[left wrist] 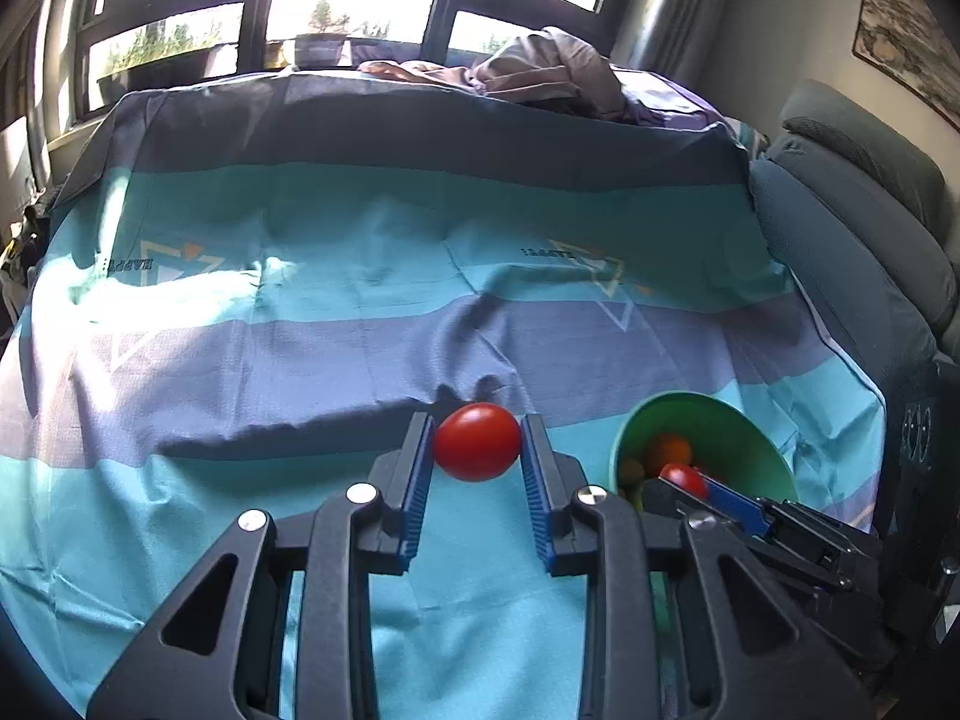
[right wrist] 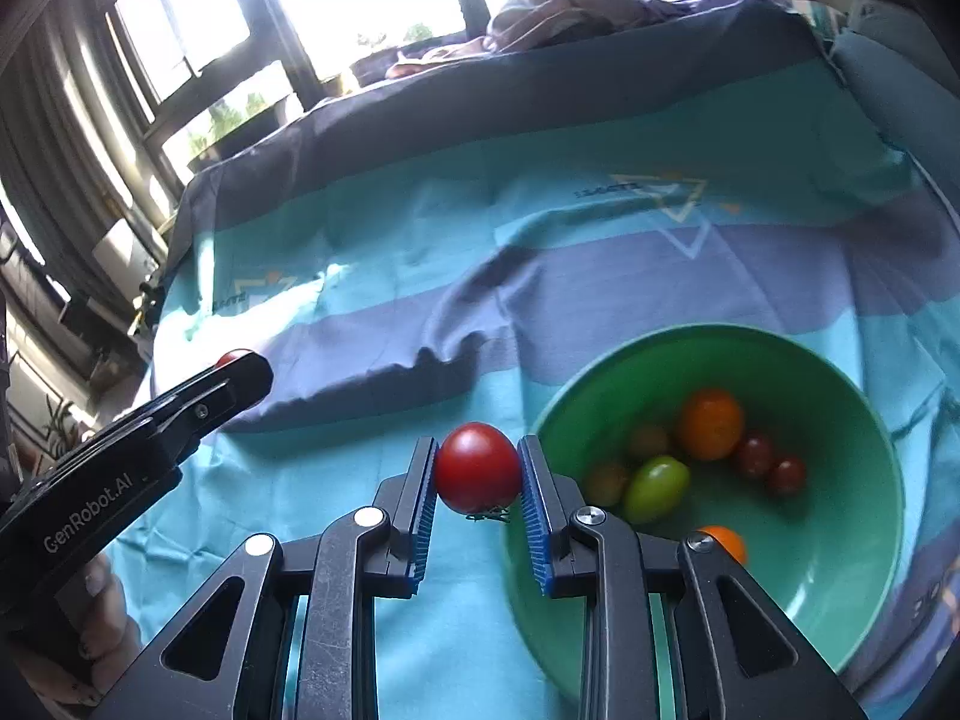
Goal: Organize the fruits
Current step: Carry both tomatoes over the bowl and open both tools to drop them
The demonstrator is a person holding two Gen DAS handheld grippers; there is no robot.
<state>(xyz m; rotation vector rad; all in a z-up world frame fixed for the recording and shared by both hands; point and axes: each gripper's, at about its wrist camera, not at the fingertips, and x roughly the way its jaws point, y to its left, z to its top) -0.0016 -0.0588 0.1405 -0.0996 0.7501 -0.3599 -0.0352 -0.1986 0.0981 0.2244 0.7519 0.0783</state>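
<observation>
My left gripper (left wrist: pixel 477 441) is shut on a red tomato (left wrist: pixel 477 442) and holds it above the striped cloth. My right gripper (right wrist: pixel 478 468) is shut on another red tomato (right wrist: pixel 478 467) with a green stem, just left of the green bowl's rim (right wrist: pixel 540 420). The bowl holds several small tomatoes, among them an orange one (right wrist: pixel 710 423) and a green one (right wrist: pixel 655 487). In the left wrist view the bowl (left wrist: pixel 744 450) stands to the right, with the right gripper (left wrist: pixel 690 480) and its tomato at its near rim. The left gripper (right wrist: pixel 234 372) shows at the left of the right wrist view.
A teal and purple striped cloth (left wrist: pixel 360 300) covers the surface. A bundle of crumpled fabric (left wrist: pixel 540 66) lies at the far edge by the windows. A grey upholstered seat (left wrist: pixel 858 210) stands at the right.
</observation>
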